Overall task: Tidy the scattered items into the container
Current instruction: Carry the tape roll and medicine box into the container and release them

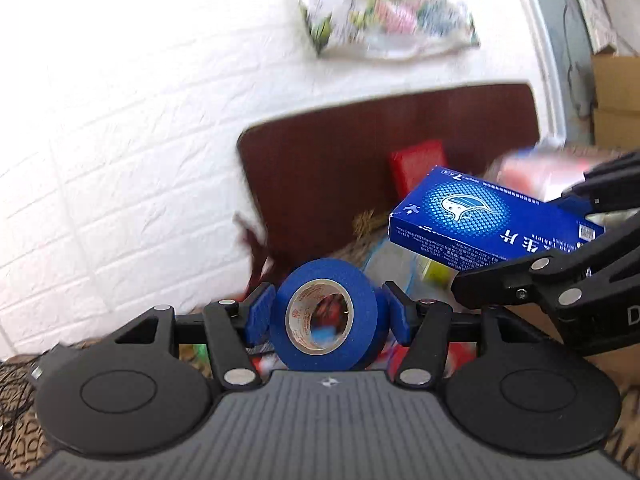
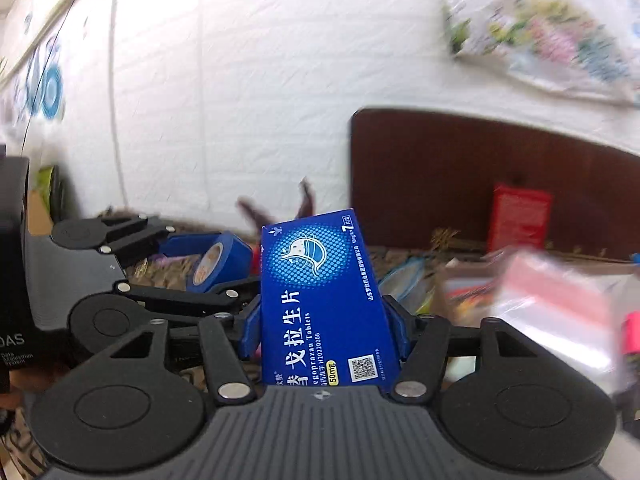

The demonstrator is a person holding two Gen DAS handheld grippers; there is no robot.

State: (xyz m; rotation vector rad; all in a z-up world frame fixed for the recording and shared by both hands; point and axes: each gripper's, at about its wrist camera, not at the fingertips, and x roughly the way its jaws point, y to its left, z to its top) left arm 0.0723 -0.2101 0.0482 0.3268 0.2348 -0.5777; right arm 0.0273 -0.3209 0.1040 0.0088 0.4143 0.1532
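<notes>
- Step in hand: you carried two items at once toward the container; neither had been released yet, judging by both loads raised above the clutter.
- Left tongs [image 1: 325, 314]: narrowed partway, the blue pads pinching a roll of blue tape [image 1: 324, 320] by its flat sides, hole facing the camera.
- Right tongs [image 2: 325, 326]: similarly narrowed, clamping a blue tablet box [image 2: 320, 296] by its long edges, just right of the left tongs and ahead of them.
- Next move: the container could not be identified in the blur; you probably needed to bring each load over it and spread the fingers.
</notes>
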